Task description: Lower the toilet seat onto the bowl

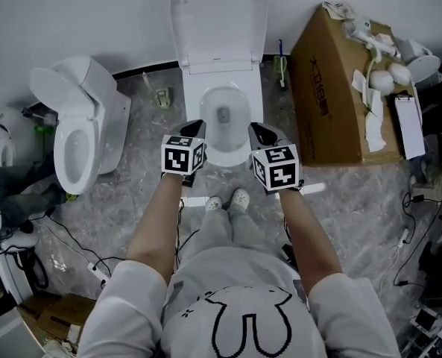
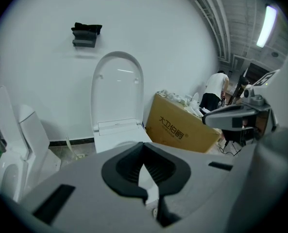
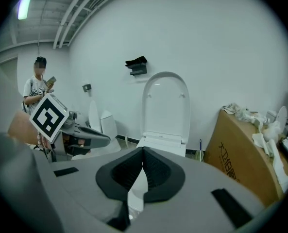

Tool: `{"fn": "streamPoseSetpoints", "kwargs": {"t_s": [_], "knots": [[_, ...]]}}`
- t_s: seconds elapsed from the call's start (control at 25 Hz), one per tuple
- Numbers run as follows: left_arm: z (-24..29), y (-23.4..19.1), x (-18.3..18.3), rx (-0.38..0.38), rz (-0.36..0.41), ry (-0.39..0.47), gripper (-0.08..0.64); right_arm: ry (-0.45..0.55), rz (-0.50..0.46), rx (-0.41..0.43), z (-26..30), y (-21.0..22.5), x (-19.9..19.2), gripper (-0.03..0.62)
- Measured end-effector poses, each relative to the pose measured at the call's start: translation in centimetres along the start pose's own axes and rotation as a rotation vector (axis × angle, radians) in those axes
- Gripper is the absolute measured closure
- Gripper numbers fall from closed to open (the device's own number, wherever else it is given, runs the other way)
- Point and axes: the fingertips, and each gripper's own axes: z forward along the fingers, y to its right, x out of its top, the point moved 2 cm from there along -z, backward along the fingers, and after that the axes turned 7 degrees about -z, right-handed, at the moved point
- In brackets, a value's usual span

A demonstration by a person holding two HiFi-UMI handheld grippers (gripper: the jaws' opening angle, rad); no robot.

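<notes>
Toilet seat (image 1: 218, 21) upright against the wall behind the bowl (image 1: 194, 107), left tool (image 1: 194, 127) and right tool (image 1: 259, 130) closed, empty, short of it; likely to slam down if nudged forward unheld.

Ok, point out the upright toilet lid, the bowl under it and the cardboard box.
upright toilet lid (image 1: 218, 17), head view, middle of its face.
bowl (image 1: 225, 154), head view, front rim.
cardboard box (image 1: 331, 99), head view, its brown face.
</notes>
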Motion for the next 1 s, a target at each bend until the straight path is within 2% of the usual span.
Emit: {"fn": "streamPoseSetpoints", "kwargs": {"t_s": [0.56,1.0], "knots": [[-4.1,1.7,6.0,-0.001,0.059,0.136,0.551,0.097,-0.008,-0.029,-3.5,0.8,5.8,0.566],[-8.2,2.3,11.9,0.015,0.1,0.285,0.551,0.188,-0.034,-0.062,-5.7,1.6,10.5,0.565]]}}
